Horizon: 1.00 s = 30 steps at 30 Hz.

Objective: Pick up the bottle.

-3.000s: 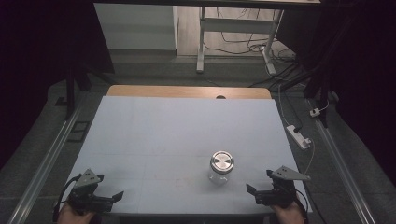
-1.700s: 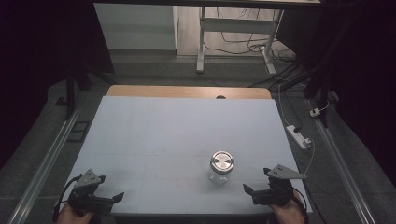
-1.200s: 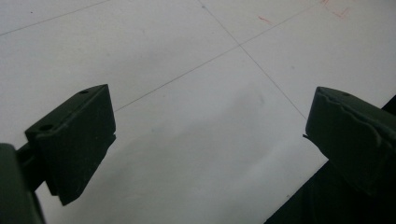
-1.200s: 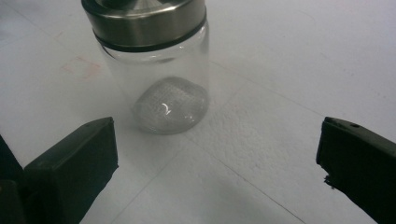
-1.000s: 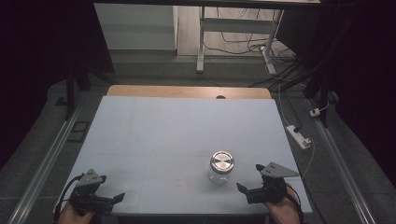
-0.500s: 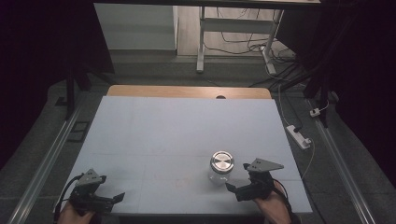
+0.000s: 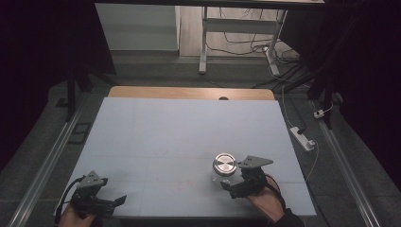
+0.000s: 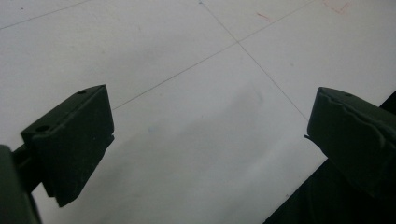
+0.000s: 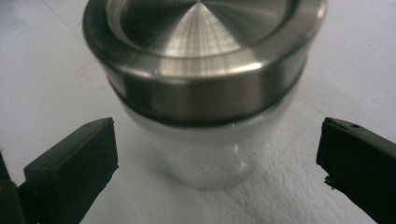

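Note:
A clear glass jar point(image 7: 224, 167) with a brushed steel lid point(image 9: 201, 51) stands upright on the white table point(image 7: 179, 132), right of centre near the front edge. My right gripper point(image 7: 228, 183) is open just in front of the jar point(image 9: 210, 154), one jaw to each side of it and apart from the glass. My left gripper point(image 7: 116, 200) is open over bare table point(image 8: 205, 107) at the front left corner, with nothing between its jaws.
A strip of wooden tabletop point(image 7: 189, 92) shows beyond the white sheet at the far edge. A white power strip point(image 7: 302, 137) and cables lie on the floor to the right. Metal rails point(image 7: 47, 165) run along both sides of the table.
My right gripper has moved left and forward, from the front right corner up to the jar. The left gripper has stayed almost still.

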### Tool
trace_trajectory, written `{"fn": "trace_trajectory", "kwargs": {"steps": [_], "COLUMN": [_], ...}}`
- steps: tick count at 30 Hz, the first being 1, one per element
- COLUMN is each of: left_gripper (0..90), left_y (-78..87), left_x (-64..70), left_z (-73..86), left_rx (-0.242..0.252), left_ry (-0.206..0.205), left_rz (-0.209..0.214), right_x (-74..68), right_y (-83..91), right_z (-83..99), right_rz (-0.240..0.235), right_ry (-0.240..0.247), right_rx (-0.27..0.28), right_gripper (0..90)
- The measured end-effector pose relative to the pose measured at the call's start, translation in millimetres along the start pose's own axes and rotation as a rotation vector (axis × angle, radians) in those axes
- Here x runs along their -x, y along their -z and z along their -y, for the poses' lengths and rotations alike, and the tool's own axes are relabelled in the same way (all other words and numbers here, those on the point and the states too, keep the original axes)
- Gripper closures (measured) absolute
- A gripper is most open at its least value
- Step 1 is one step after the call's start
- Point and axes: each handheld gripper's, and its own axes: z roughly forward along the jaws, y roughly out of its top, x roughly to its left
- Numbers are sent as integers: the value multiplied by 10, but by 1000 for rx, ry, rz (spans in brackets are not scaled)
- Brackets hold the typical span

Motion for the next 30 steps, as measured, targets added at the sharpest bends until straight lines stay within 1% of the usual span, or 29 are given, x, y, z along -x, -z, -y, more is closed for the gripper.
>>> {"fn": "trace_trajectory", "kwargs": {"steps": [6,10,12,15,19,22,24,30], "left_gripper": [12,12,12,12,12,12,12,13], "left_y": [0,1,0,1,0,0,0,0], "left_x": [-2,-4,-4,-4,-3,-4,-2,1], "left_z": [1,0,0,0,0,0,0,-1], "left_rx": [0,0,0,0,0,-1,0,-3], "left_ry": [0,0,0,0,0,0,-1,-6], "left_rz": [2,4,5,5,4,5,4,6], "right_x": [-6,-13,-18,-29,-18,-29,-58,-74], "right_y": [-121,-189,-207,-223,-224,-217,-207,-198], "right_z": [-50,-74,-83,-94,-102,-104,-112,-116], "right_rz": [-14,-9,-7,17,18,-10,11,26], "right_ry": [14,20,33,45,33,44,67,75], "right_rx": [-11,-11,-10,-6,14,26,26,24], "right_gripper": [0,0,0,0,44,129,138,143]}}
